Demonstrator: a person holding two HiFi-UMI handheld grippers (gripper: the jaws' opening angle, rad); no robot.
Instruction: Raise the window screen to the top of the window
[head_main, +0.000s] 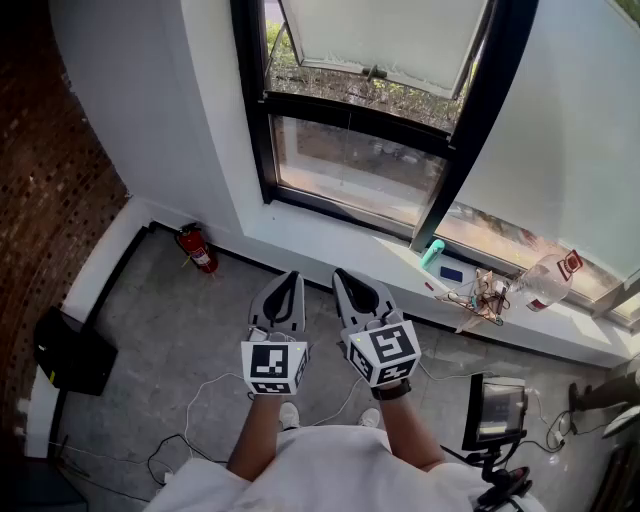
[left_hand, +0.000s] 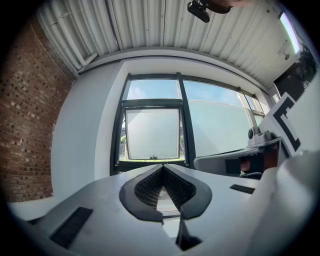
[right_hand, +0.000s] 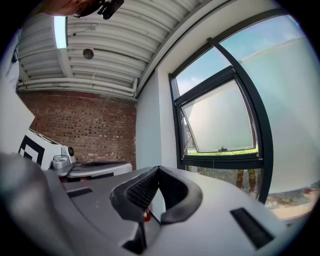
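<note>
A black-framed window (head_main: 468, 128) fills the wall ahead. Its middle sash carries a pale translucent screen panel (head_main: 385, 38) and is tilted outward at the bottom; through the clear pane (head_main: 350, 165) beneath it I see greenery. The left gripper view faces this panel (left_hand: 152, 134) head-on, with a small handle at its lower edge. My left gripper (head_main: 289, 276) and right gripper (head_main: 341, 273) are held side by side at waist height, well short of the window. Both are shut with nothing in them: the tips meet in the left gripper view (left_hand: 162, 166) and the right gripper view (right_hand: 157, 169).
A red fire extinguisher (head_main: 197, 248) stands by the wall at the left, near a black box (head_main: 72, 352). The white sill (head_main: 330, 240) holds a plastic bottle (head_main: 543, 283), a teal item (head_main: 432, 254) and small clutter. A monitor on a stand (head_main: 495, 410) is at the right; cables cross the floor.
</note>
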